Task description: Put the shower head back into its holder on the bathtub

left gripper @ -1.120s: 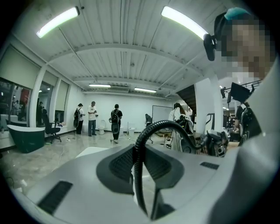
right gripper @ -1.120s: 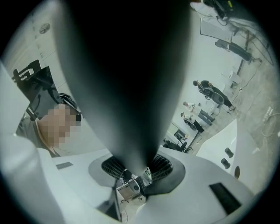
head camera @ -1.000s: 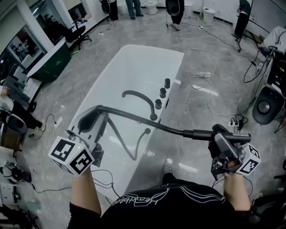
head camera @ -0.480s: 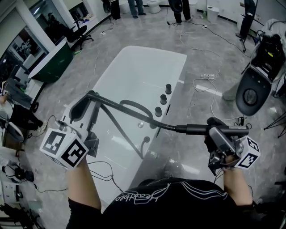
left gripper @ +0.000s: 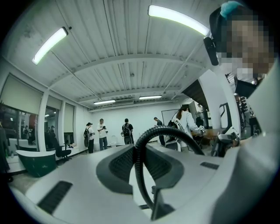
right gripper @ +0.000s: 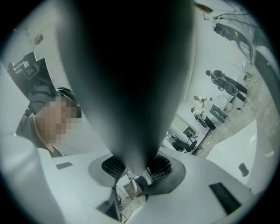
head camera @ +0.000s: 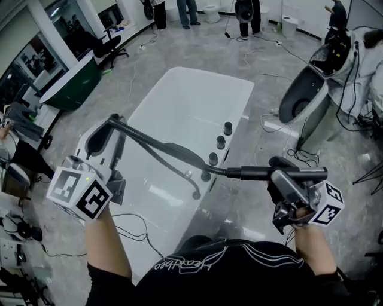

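Observation:
A white bathtub point(head camera: 179, 101) stands on the grey floor, with a black spout point(head camera: 179, 150) and three black knobs point(head camera: 221, 142) on its right rim. My right gripper point(head camera: 280, 173) is shut on the black shower head handle point(head camera: 254, 173), held level beyond the tub's right rim. In the right gripper view that handle point(right gripper: 131, 74) is a big dark blur between the jaws of the right gripper point(right gripper: 135, 171). The black hose point(head camera: 155, 145) runs left from it over the tub. My left gripper point(head camera: 111, 128) is shut on the hose point(left gripper: 141, 148), which arcs up between the jaws of the left gripper point(left gripper: 141, 175).
A white round machine point(head camera: 305, 98) with cables stands right of the tub. Loose cables point(head camera: 281, 122) lie on the floor there. A dark green tub point(head camera: 72, 80) and an office chair point(head camera: 111, 45) are at the far left. Several people point(head camera: 188, 12) stand at the back.
My left gripper has risen and gone left with the hose, which now spans higher over the tub. My right gripper has shifted a little left with the handle.

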`<state>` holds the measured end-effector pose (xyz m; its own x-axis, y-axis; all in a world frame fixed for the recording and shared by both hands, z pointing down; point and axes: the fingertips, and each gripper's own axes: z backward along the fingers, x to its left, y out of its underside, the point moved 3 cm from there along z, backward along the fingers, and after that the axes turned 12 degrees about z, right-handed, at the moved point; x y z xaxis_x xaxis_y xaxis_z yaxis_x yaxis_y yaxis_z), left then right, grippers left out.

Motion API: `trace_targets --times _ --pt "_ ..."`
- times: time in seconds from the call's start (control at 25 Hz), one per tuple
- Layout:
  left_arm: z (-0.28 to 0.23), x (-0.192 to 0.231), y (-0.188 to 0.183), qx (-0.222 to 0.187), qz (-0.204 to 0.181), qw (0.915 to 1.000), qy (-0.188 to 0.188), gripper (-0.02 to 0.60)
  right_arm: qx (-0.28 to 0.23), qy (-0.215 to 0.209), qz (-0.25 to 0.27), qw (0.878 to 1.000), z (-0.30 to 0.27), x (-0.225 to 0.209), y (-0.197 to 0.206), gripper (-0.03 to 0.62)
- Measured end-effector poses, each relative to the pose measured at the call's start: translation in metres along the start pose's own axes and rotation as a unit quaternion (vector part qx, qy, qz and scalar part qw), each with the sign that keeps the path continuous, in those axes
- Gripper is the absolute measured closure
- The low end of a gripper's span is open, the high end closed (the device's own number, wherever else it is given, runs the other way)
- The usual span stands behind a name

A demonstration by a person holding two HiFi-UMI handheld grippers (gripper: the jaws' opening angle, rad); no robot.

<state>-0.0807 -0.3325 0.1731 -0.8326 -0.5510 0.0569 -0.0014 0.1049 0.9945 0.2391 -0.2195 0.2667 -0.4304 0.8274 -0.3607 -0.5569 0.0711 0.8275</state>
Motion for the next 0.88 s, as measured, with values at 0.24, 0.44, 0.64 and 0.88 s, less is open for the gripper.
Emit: trace_targets --times 0.24,0.44,0.64,0.88 --pt "-0.002 0.012 0.026 0.017 0.002 0.9998 0.005 0.517 0.011 0.004 -0.006 1.000 -0.002 -0.016 0.018 0.459" --pt "-0.002 0.015 0.063 0.040 0.044 0.9981 0.013 0.517 0.029 0.021 -0.018 0.999 0.004 -0.030 0.027 0.459" --pt "-0.002 0.020 0.101 0.063 0.086 0.9942 0.017 0.517 0.033 0.039 -0.020 0.999 0.010 -0.044 0.031 0.459" --pt "0.006 0.034 0.147 0.085 0.126 0.9880 0.025 0.517 0.047 0.055 -0.022 0.997 0.006 -0.048 0.045 0.459"
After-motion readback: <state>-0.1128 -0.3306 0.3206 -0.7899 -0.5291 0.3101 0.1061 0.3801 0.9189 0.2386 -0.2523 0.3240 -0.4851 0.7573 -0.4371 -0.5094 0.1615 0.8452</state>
